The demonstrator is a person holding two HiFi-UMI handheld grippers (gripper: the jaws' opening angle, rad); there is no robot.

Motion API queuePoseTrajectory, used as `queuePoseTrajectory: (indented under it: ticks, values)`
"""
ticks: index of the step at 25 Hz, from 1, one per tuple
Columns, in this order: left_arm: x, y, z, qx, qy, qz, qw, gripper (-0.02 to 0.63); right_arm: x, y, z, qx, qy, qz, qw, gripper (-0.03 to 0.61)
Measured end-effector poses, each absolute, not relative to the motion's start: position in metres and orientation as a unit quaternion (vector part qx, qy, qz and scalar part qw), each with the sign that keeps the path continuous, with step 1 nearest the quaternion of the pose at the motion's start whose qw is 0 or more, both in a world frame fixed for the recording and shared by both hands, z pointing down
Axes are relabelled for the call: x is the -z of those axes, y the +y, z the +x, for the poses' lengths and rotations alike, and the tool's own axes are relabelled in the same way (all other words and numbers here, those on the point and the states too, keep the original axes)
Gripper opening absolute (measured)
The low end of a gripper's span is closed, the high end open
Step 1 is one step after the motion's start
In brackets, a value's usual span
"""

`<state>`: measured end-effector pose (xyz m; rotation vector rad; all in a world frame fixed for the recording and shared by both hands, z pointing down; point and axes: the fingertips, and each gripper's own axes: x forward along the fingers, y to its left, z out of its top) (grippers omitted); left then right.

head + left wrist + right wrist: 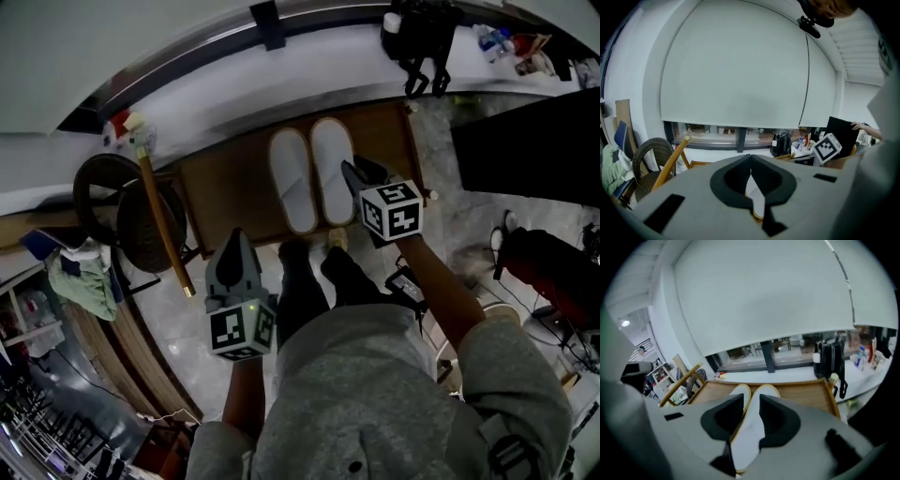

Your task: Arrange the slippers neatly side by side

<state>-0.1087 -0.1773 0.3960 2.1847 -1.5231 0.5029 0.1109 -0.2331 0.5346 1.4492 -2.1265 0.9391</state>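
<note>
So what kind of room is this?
Probably a lived-in room beside a big window, maybe a home or studio. A wide roller blind hangs over a long sill, a wicker chair stands by it, and white slippers sit on a low wooden platform.

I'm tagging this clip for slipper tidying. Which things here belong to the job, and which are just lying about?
Job: left slipper; right slipper; wooden tray under them; right claw, open.
Lying about: wicker chair; wooden pole; black bag; green cloth.
</note>
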Motion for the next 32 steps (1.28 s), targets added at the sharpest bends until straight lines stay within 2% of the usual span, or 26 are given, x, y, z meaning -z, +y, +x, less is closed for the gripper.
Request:
queuePoseTrajectory:
  ticks: [5, 7, 9, 14, 20, 32]
  values:
    - [-0.37, -0.168, -0.082, -0.168, -0.534, 0.806, 0.194, 0.015, -0.457, -0.207, 0.145, -0.246, -0.815, 0.492, 0.181, 0.097]
    - [-0.362, -0.161, -0.072, -0.162, -0.527, 0.814, 0.181, 0.015, -0.43, -0.193, 0.166, -0.219, -0.814, 0.509, 0.172, 0.062]
    - [-0.353, -0.154, -0.062, -0.154, -0.523, 0.821, 0.173, 0.015, -0.407, -0.175, 0.186, -0.205, -0.81, 0.526, 0.157, 0.038]
    - [-0.323, -0.143, -0.046, -0.128, -0.523, 0.828, 0.159, 0.015, -0.363, -0.14, 0.214, -0.197, -0.794, 0.565, 0.108, 0.029]
    - [-0.303, -0.134, -0.041, -0.108, -0.528, 0.83, 0.143, 0.015, -0.339, -0.122, 0.217, -0.185, -0.79, 0.579, 0.078, 0.028]
    - [-0.3, -0.12, -0.049, -0.108, -0.534, 0.828, 0.133, 0.015, -0.333, -0.119, 0.197, -0.176, -0.801, 0.567, 0.077, 0.028]
